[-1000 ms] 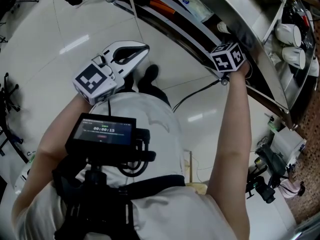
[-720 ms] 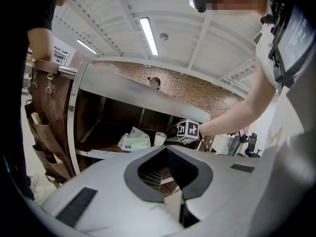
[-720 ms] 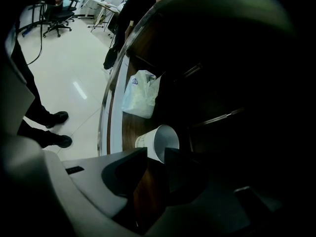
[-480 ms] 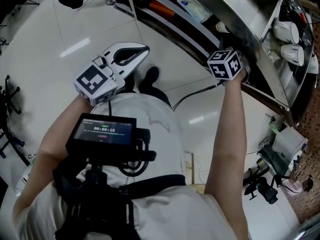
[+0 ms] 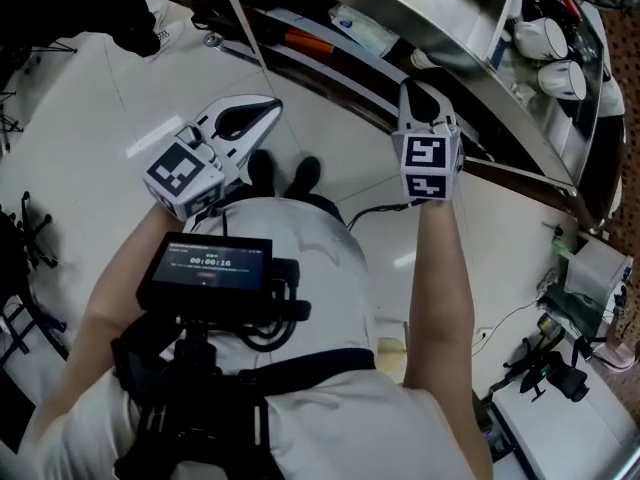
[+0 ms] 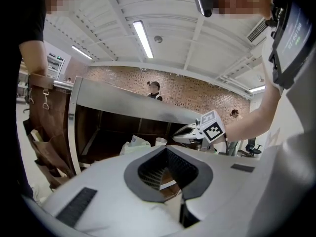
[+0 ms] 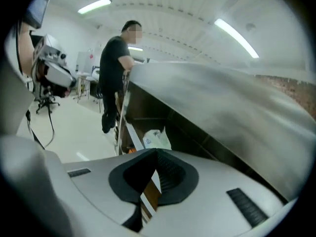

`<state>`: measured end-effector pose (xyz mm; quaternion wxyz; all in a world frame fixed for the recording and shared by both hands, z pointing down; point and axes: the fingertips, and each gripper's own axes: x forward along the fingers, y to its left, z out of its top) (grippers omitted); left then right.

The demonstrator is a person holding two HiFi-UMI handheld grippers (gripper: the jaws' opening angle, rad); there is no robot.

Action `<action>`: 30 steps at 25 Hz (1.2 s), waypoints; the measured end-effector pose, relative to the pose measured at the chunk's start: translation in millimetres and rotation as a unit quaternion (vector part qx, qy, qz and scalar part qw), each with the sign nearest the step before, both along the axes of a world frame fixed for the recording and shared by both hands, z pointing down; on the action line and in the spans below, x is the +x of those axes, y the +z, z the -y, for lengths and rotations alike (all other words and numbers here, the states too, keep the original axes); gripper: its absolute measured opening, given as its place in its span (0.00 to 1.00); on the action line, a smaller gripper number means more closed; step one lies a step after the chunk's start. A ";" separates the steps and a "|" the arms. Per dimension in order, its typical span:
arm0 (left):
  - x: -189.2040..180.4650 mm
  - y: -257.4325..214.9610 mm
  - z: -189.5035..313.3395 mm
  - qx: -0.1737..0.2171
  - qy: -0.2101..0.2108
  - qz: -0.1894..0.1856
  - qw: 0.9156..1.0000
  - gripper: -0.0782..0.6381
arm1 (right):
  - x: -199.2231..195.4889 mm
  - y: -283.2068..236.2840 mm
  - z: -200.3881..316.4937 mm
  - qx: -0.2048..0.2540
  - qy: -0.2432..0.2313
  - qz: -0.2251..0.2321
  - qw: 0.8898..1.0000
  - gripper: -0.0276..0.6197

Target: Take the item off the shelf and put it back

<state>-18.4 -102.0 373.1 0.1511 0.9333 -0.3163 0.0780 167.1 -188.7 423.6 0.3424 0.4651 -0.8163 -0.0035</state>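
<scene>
Before the shelf [image 5: 480, 63], the right gripper [image 5: 412, 90], jaws just closed on nothing, should withdraw straight, clear of its lip, the left gripper [image 5: 272, 106] likewise closed and empty.

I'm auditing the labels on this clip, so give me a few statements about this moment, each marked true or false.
1. The right gripper holds a white cup. False: the right gripper has just closed its jaws with nothing between them, and the white cups sit in the shelf.
2. The left gripper is empty and apart from the shelf. True: the left gripper has its jaws together over the floor.
3. A lit screen is mounted at the person's chest. True: the screen faces up toward the head camera.
4. The shelf is made of wood. False: the shelf is bare metal.
</scene>
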 end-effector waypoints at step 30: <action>14.3 -54.7 12.3 0.056 0.048 0.010 0.997 0.12 | -90.0 -142.8 -83.0 0.069 -0.044 0.279 0.957 0.04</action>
